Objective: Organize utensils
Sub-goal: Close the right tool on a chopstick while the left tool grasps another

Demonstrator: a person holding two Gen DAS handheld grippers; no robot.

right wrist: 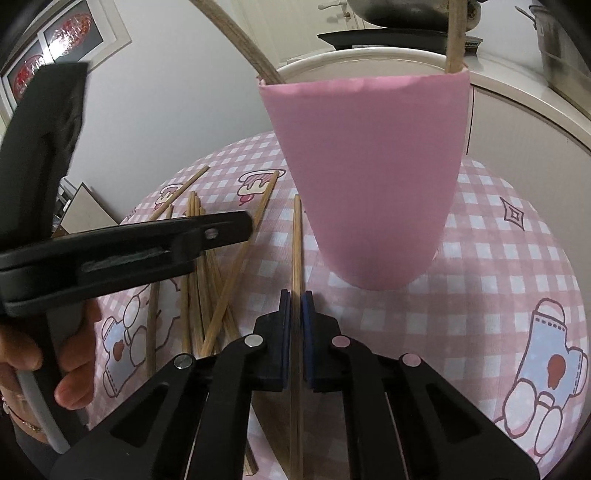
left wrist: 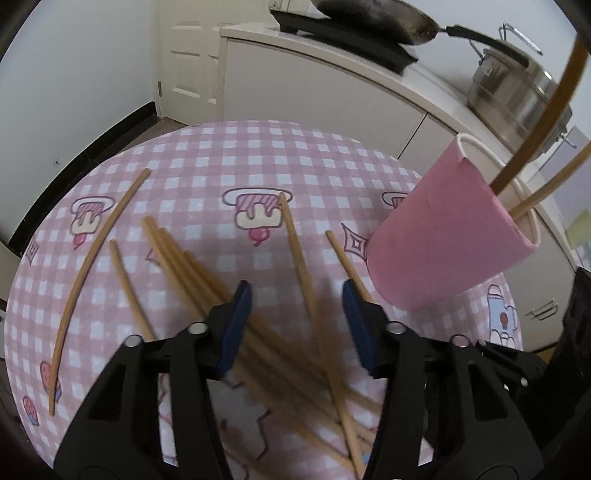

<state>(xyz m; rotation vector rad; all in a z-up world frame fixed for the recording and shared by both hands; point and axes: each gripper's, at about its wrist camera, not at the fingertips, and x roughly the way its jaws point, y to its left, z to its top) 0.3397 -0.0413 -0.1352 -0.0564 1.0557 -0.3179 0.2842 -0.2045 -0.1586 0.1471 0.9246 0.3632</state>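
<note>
Several wooden chopsticks [left wrist: 192, 273] lie scattered and crossed on the pink checked tablecloth [left wrist: 207, 155]. Just above them hangs my left gripper [left wrist: 296, 291], open, with one chopstick [left wrist: 295, 240] running under the gap between its blue pads. A pink cup [left wrist: 443, 236] stands to its right and holds two chopsticks [left wrist: 535, 199]. In the right wrist view my right gripper [right wrist: 295, 295] is shut on a single chopstick [right wrist: 296, 240] that lies along the cloth, just left of the pink cup [right wrist: 369, 166]. The left gripper [right wrist: 243, 225] shows side-on over the pile [right wrist: 199, 295].
A person's hand [right wrist: 74, 369] holds the left gripper's handle. Behind the round table a white counter [left wrist: 314, 92] carries a frying pan [left wrist: 373, 18] and a steel pot [left wrist: 517, 88]. A white door [left wrist: 188, 55] is at the far left. The table edge curves close behind the cup.
</note>
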